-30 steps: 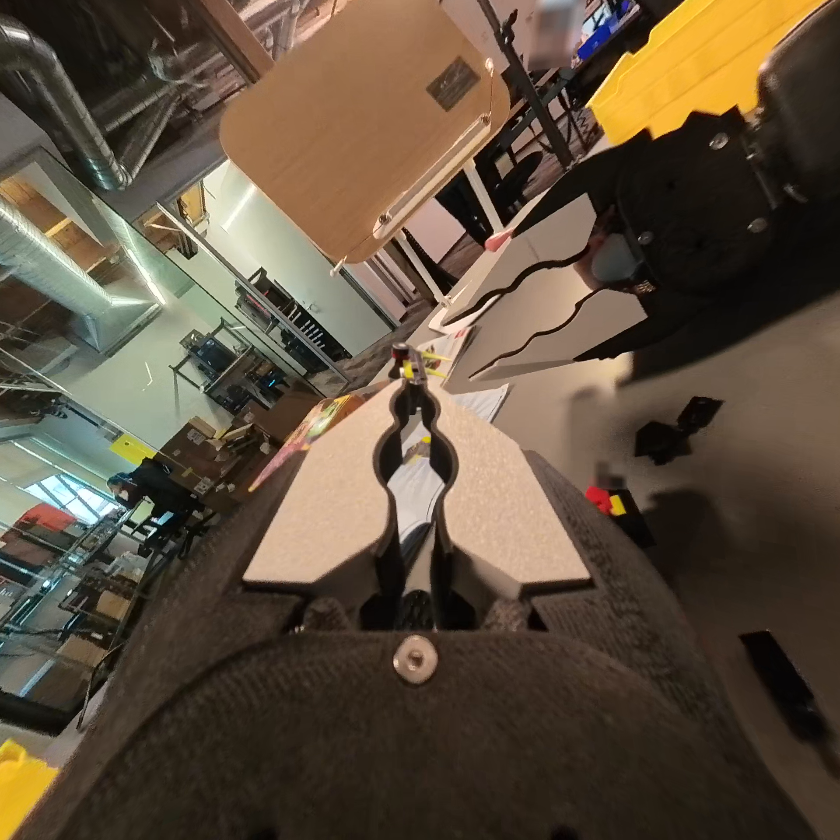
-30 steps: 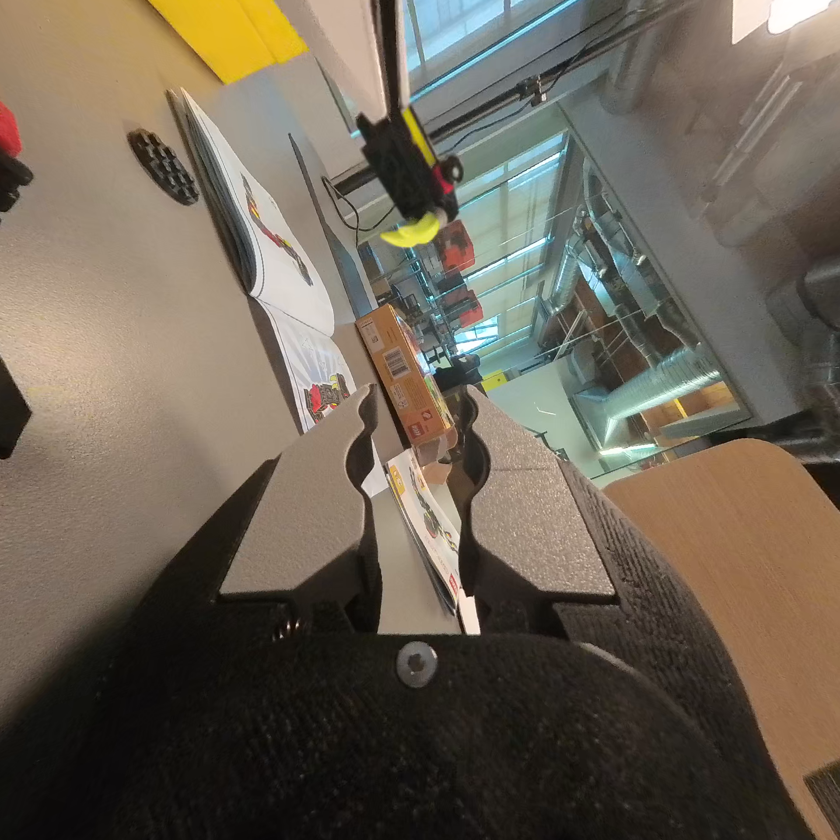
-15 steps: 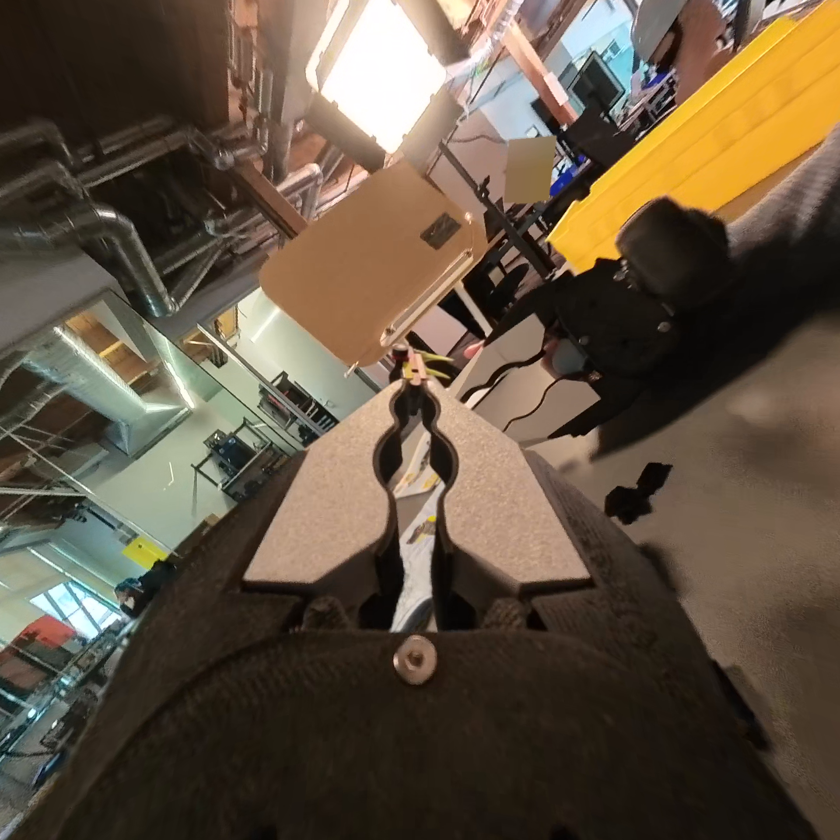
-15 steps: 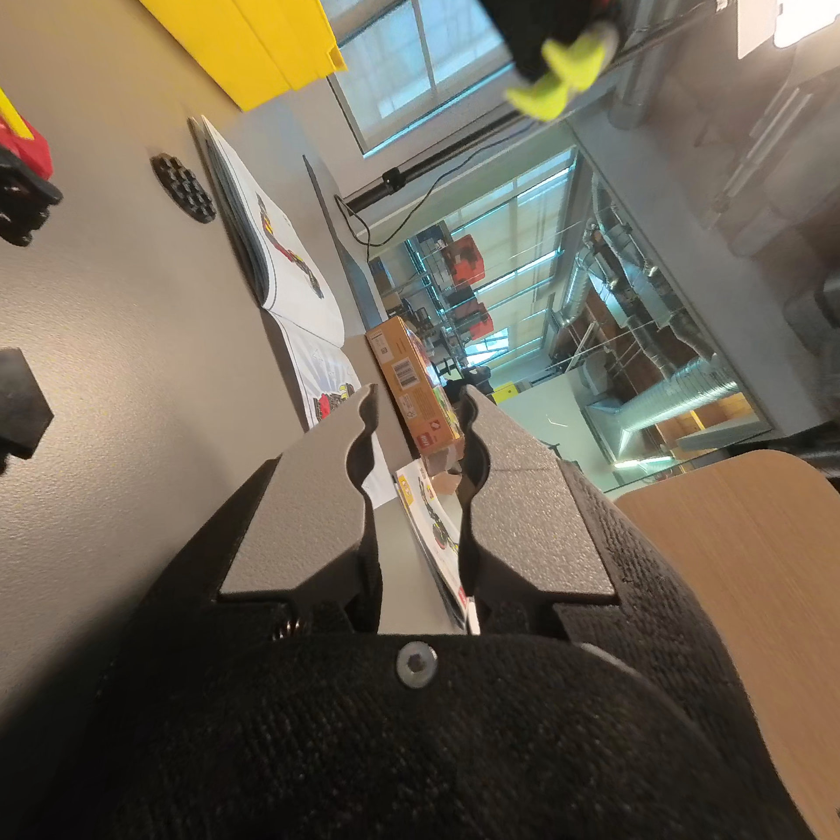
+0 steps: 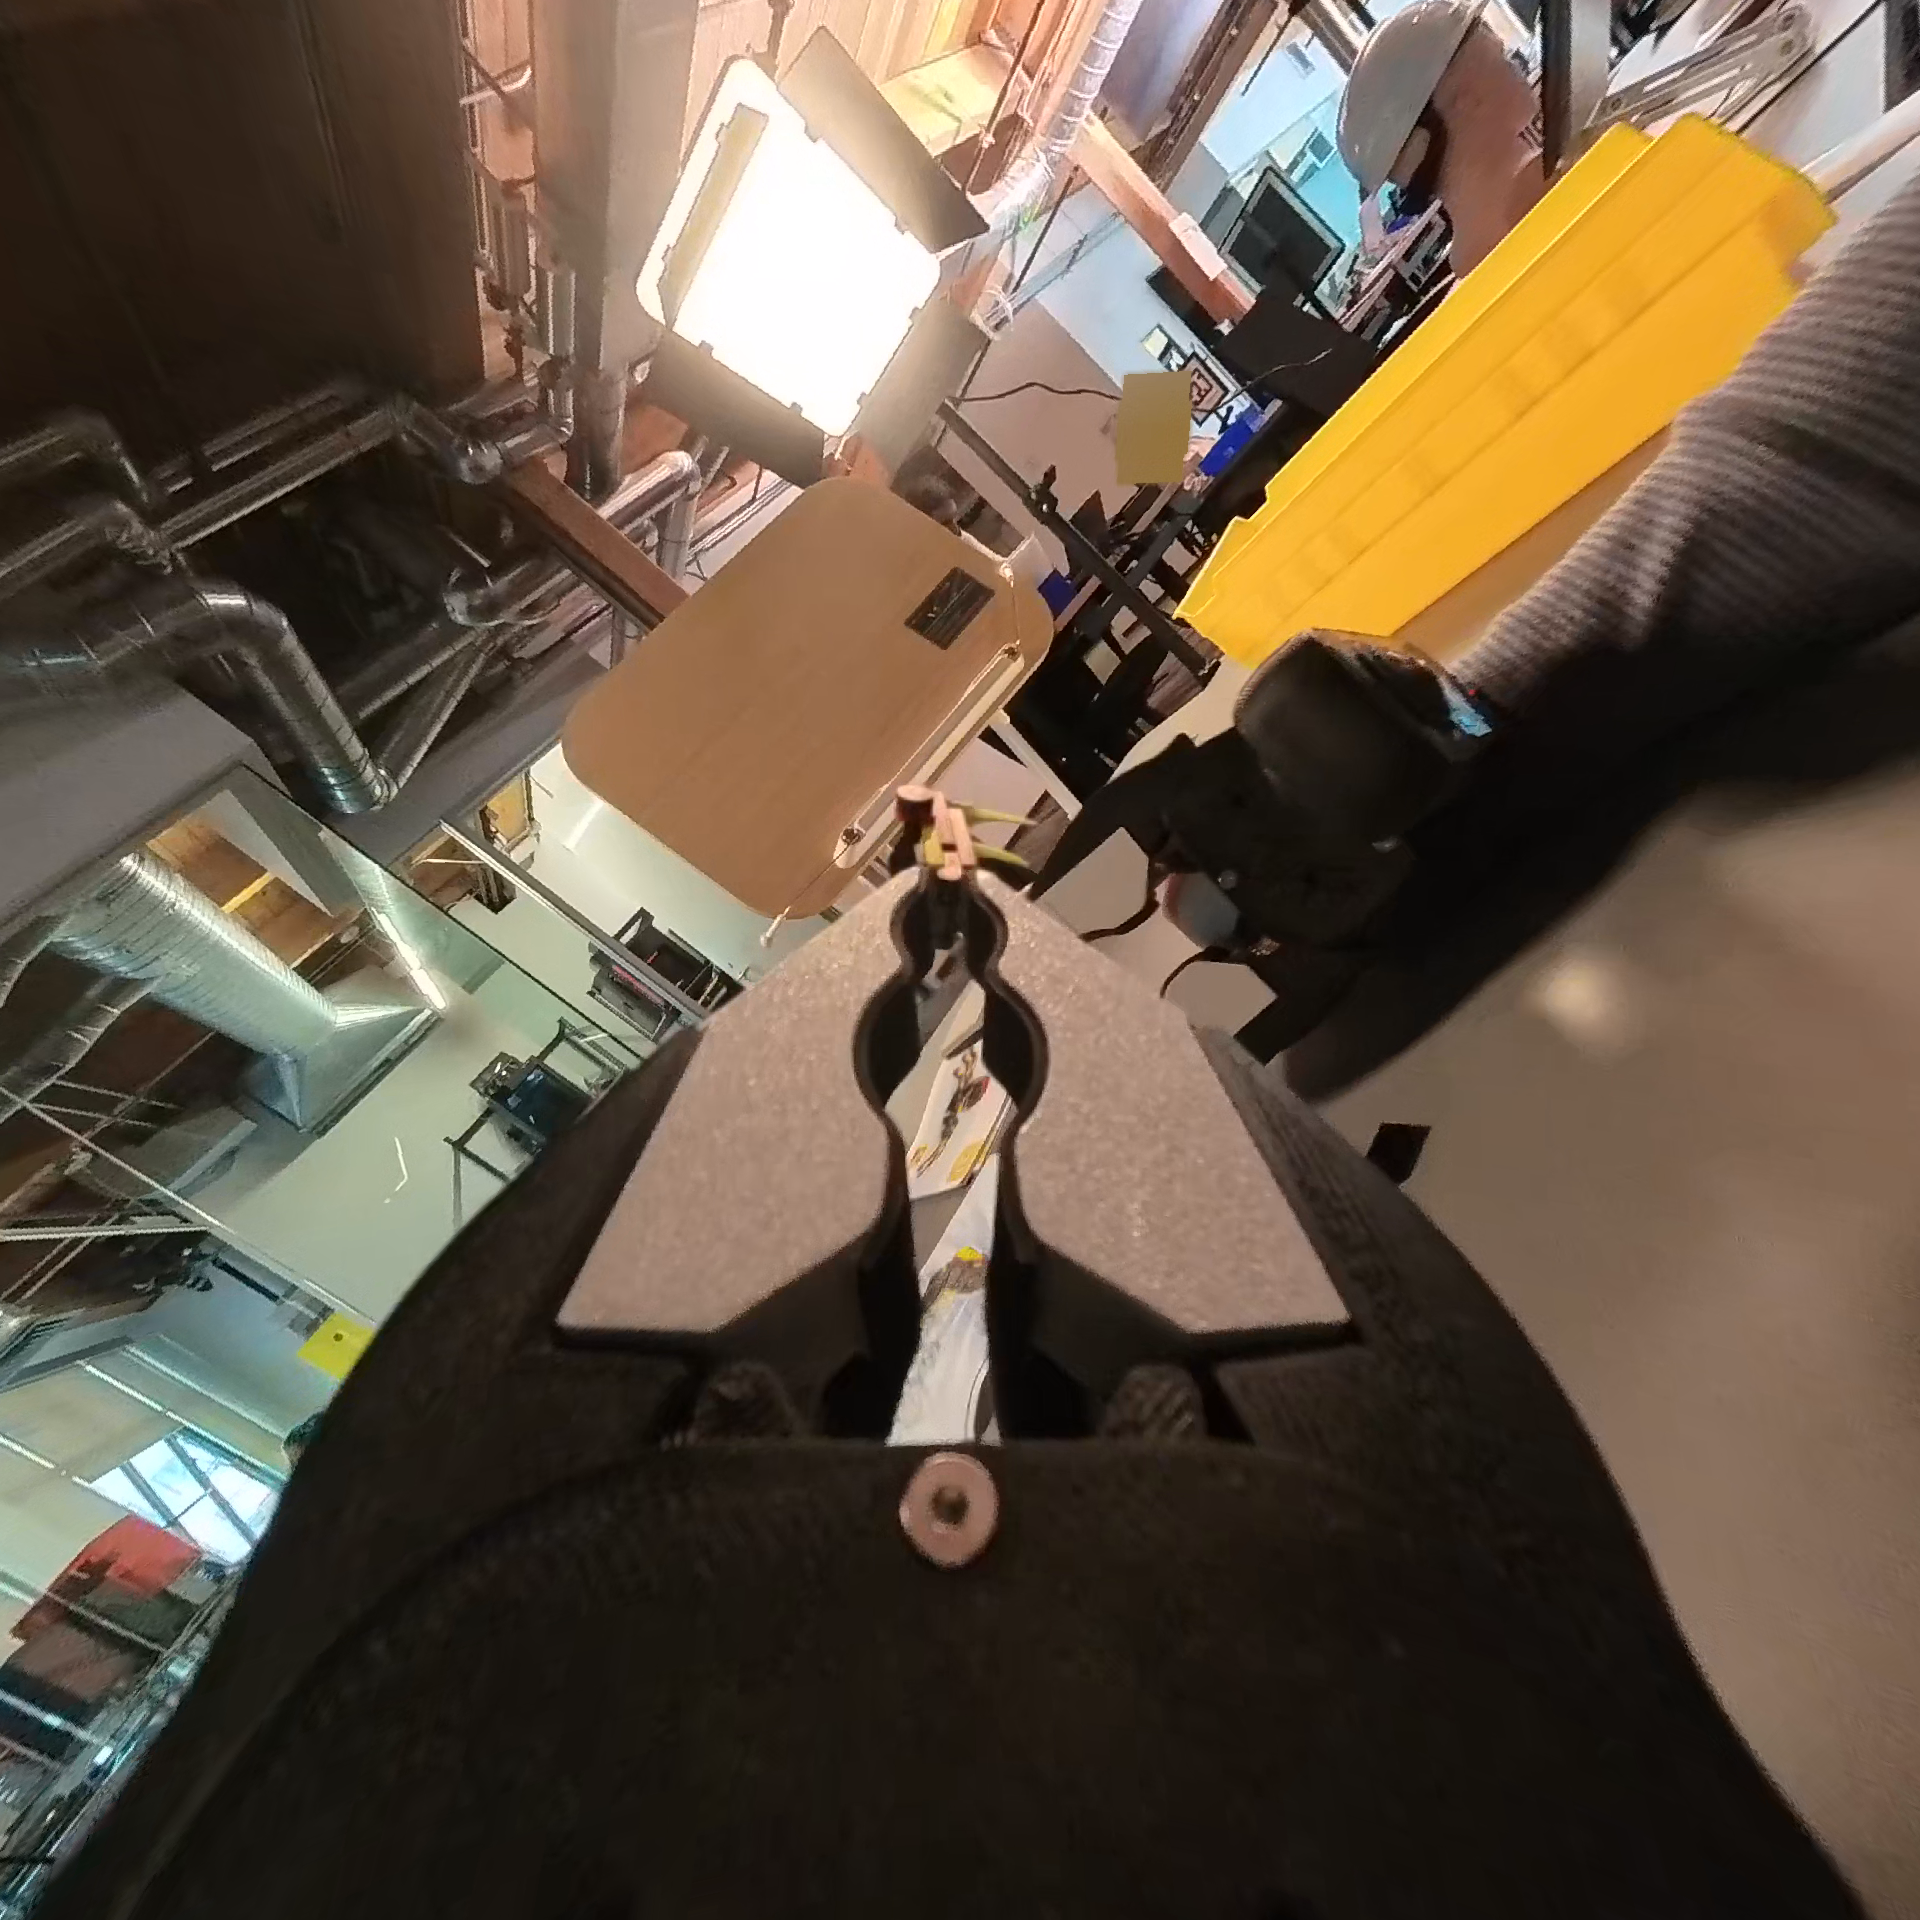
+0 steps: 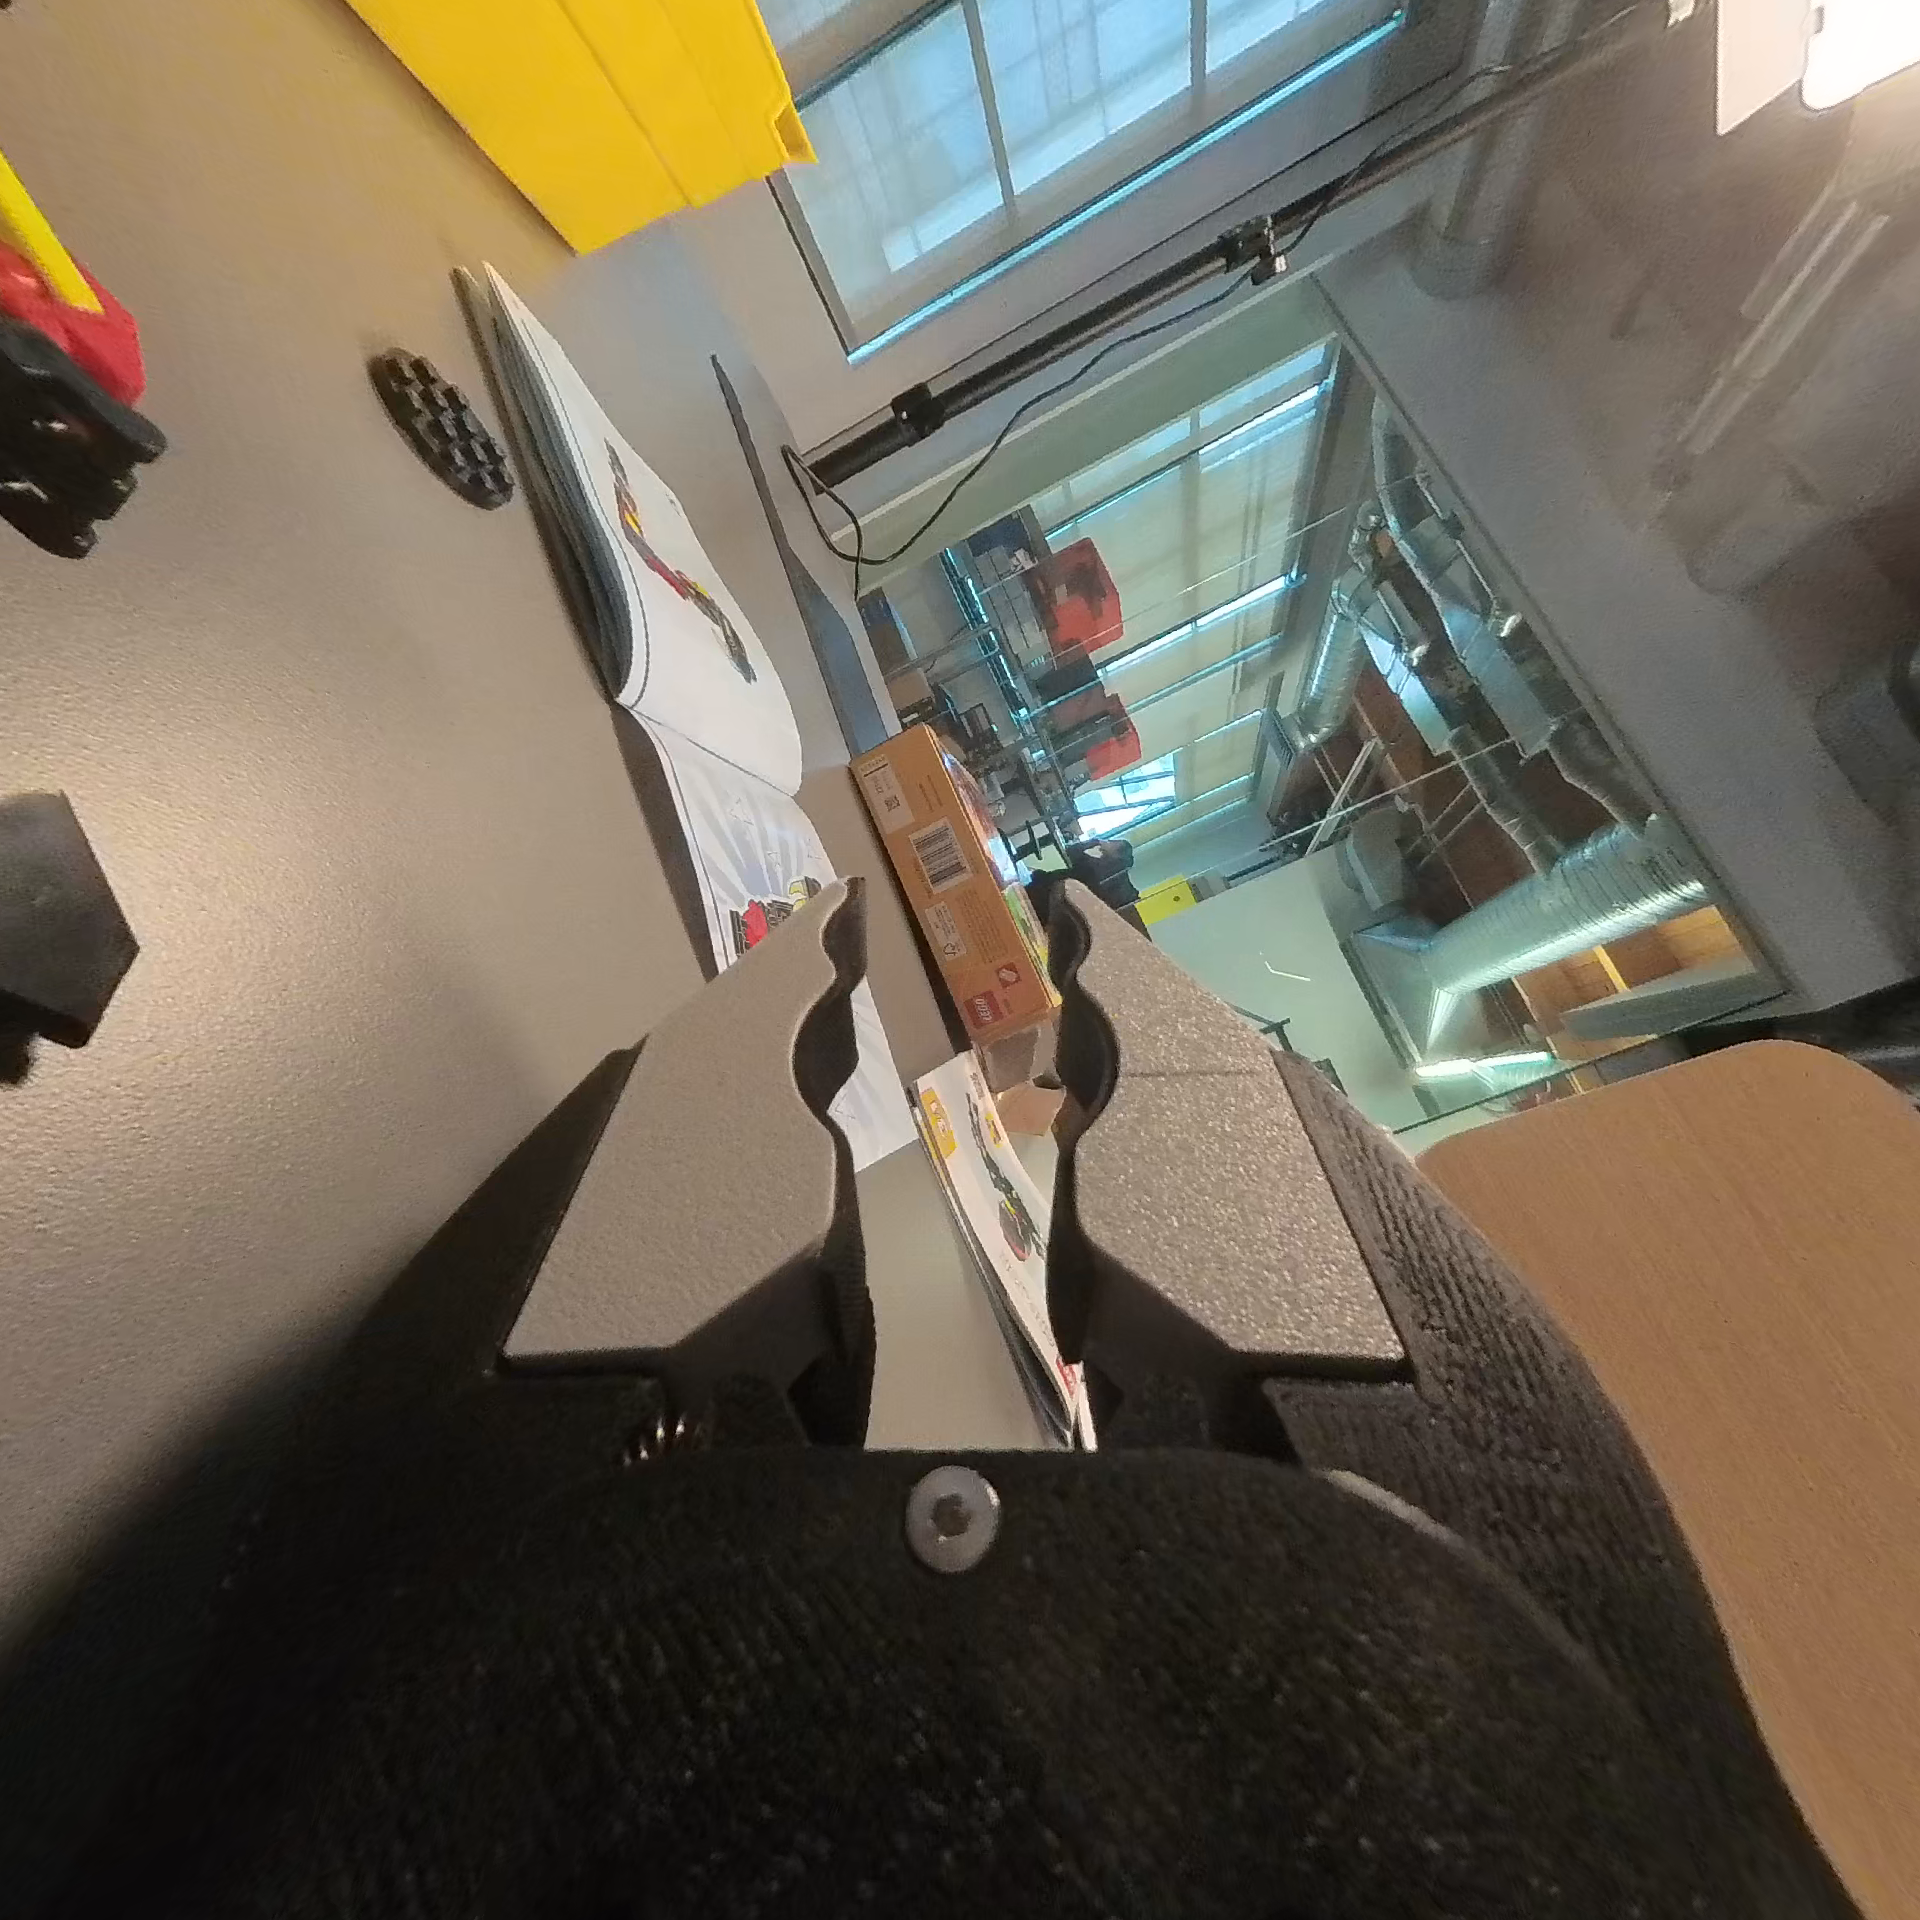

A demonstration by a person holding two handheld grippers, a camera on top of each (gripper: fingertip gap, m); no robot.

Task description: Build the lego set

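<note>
My left gripper [image 5: 943, 883] is shut on a small lego assembly [image 5: 948, 831] of black, yellow and red parts, pinched at the fingertips and held in the air. My right gripper [image 6: 954, 909] is open and empty, low over the grey table [image 6: 312, 831]; it also shows farther off in the left wrist view [image 5: 1278, 831]. A red, yellow and black lego piece [image 6: 62, 395], a round black plate [image 6: 442, 428] and a black brick [image 6: 52, 925] lie on the table to its left.
An open instruction booklet [image 6: 675, 623] and the orange lego box [image 6: 956, 883] lie ahead of the right gripper, with a second booklet [image 6: 987, 1195] between its fingers. Yellow bins [image 6: 603, 94] stand at the table's far side. A person's grey sleeve [image 5: 1714, 540] is at the right. Left tips to right tips: about 15 centimeters.
My left gripper has tilted upward with the assembly still held, so the table pieces left its view. The assembly has passed out of the top of the right wrist view. The right gripper stayed open.
</note>
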